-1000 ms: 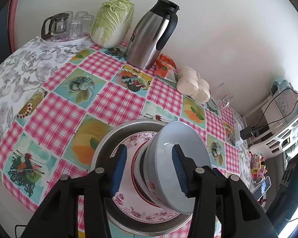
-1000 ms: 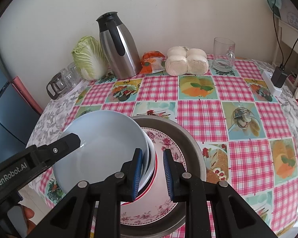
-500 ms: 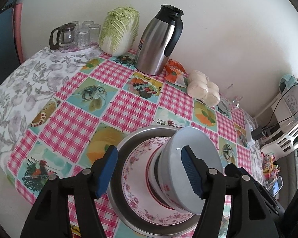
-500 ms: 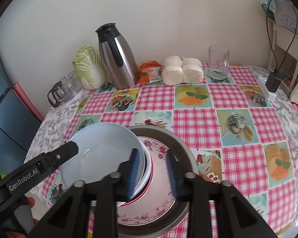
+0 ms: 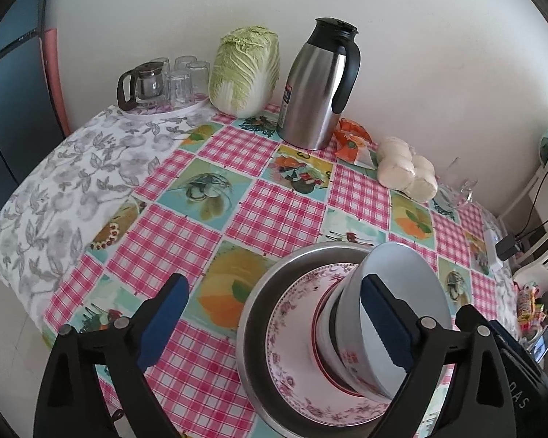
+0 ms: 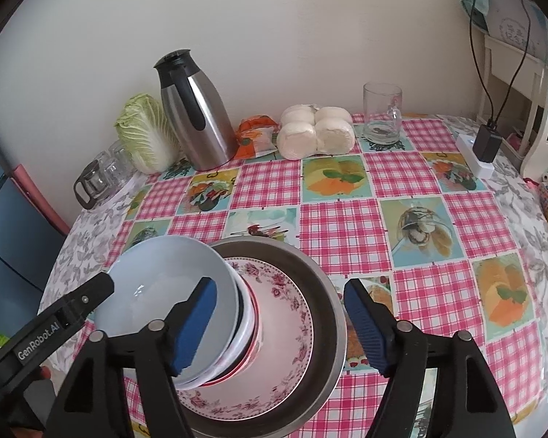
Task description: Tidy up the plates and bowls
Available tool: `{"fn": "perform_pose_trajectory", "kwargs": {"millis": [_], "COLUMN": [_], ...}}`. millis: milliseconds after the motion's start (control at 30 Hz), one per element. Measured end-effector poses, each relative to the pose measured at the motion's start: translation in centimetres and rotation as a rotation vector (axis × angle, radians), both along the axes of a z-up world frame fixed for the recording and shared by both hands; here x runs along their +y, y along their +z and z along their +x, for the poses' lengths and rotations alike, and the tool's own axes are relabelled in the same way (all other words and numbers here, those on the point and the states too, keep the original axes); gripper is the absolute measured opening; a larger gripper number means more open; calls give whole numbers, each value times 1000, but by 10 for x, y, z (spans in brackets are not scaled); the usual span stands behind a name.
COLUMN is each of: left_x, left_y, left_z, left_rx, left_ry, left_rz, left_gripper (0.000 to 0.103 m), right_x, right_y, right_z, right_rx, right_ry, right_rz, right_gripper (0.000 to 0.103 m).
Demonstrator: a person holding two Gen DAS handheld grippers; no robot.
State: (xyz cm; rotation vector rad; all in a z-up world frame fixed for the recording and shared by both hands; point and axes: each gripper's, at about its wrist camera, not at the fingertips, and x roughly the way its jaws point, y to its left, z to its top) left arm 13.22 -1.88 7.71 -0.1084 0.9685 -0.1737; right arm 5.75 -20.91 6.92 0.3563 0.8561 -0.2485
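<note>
Opening now, the left claw (image 5: 274, 323) and the right claw (image 6: 279, 323) are both letting go of the pale blue bowl (image 6: 164, 292), gripping nothing. The bowl is sitting stacked on the floral plate (image 6: 292, 314) inside the metal basin (image 6: 328, 292) on the surface (image 6: 347, 219). The release step is finishing, I think; next both claws are needing to draw back without knocking the rim.

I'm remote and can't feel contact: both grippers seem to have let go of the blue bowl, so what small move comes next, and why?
Probably lift both grippers straight back. The left gripper and right gripper are opening, pads off the blue bowl, which sits nested on the bowl stack on the floral plate; retreating avoids knocking it.
</note>
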Motion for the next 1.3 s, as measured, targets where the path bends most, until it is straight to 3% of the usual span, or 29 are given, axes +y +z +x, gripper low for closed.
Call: {"fn": "perform_pose_trajectory", "kwargs": {"millis": [133, 267, 833, 1300], "left_x": [-1, 0, -4, 5], "left_y": [1, 1, 9, 9], "left_z": [-1, -1, -13, -44], "left_rx": [-14, -16, -91, -144], "left_ry": [-2, 0, -27, -22], "left_rz": [11, 7, 61, 121], "left_gripper": [95, 96, 99, 99], "right_x": [-2, -3, -4, 2], "right_y": [-2, -2, 0, -4], "right_z": [0, 0, -6, -48], "right_rx": [1, -4, 0, -1], "right_ry": [-6, -11, -15, -29], "right_rz": [0, -3, -26, -31], "right_gripper": [87, 103, 103, 103]}}
